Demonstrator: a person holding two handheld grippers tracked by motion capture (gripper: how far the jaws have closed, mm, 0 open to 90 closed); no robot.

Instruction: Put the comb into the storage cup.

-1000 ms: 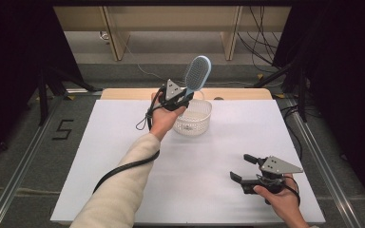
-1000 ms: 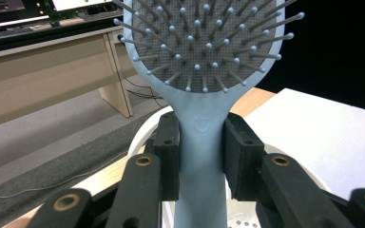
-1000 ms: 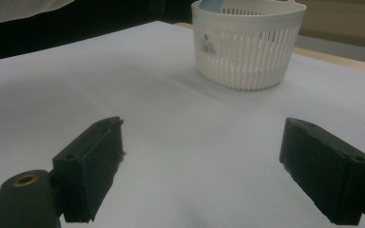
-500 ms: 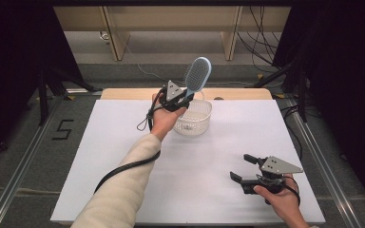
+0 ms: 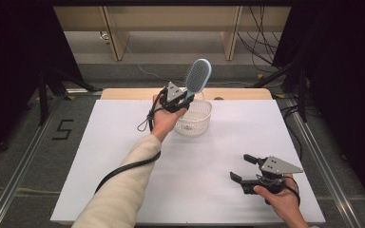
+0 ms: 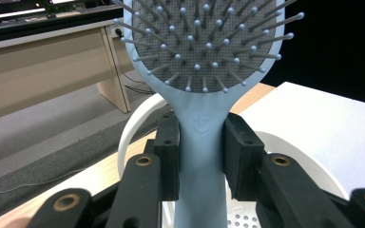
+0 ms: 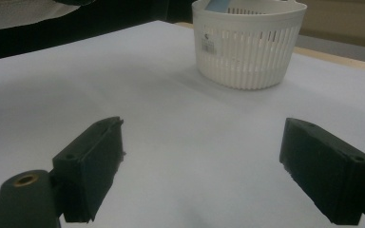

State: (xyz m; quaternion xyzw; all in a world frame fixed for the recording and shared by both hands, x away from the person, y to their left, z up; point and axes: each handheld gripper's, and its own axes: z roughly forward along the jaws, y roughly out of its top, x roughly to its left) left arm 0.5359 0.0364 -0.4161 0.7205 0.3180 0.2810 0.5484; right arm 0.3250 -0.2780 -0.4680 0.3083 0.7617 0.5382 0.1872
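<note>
— What's cut off on the hairbrush (image 5: 197,76)?

— In my left gripper view the top of the bristled head runs off the frame, and the handle's lower end is lost behind the black arms. From above, the handle end is hidden behind the gripper.

— Which way does it point?

— Long axis steeply tilted, head up and leaning away toward the far right, handle down over the white basket (image 5: 200,122) at the far edge of the surface (image 5: 100,142).

— And your tongs?

— My left tongs (image 5: 184,99) clamp the handle just below the head, pads pressed on both sides. My right tongs (image 5: 243,167) stand wide, holding nothing, near the surface's front right, well apart from the basket.
</note>
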